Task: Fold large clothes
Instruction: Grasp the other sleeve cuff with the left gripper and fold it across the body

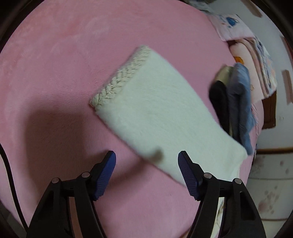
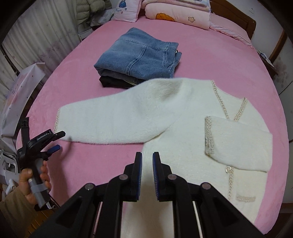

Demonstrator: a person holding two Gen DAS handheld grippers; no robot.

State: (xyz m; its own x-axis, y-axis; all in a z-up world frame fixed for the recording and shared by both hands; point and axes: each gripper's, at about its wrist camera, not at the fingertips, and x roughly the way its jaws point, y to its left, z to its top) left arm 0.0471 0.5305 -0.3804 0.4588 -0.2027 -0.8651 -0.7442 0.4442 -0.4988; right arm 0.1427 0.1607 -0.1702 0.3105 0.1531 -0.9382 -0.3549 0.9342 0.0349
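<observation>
While a pink plush bedspread (image 2: 210, 60) covers the whole bed, a white fuzzy cardigan (image 2: 183, 131) with braided trim lies flat on its near part, one sleeve (image 2: 113, 124) stretched out to the left and the other sleeve (image 2: 238, 142) folded across the chest. Just behind it sits a stack of folded jeans (image 2: 139, 56). At the headboard end rest a pink folded quilt (image 2: 179, 14) and a printed pillow (image 2: 126, 10), with pale floral curtains (image 2: 36, 33) along the left wall. The left gripper (image 1: 146, 159) hangs released, wide apart, above the outstretched sleeve's edge, holding nothing. The right gripper (image 2: 147, 159) hovers over the cardigan's hem, its jaws nearly closed with a narrow gap, gripping nothing.
</observation>
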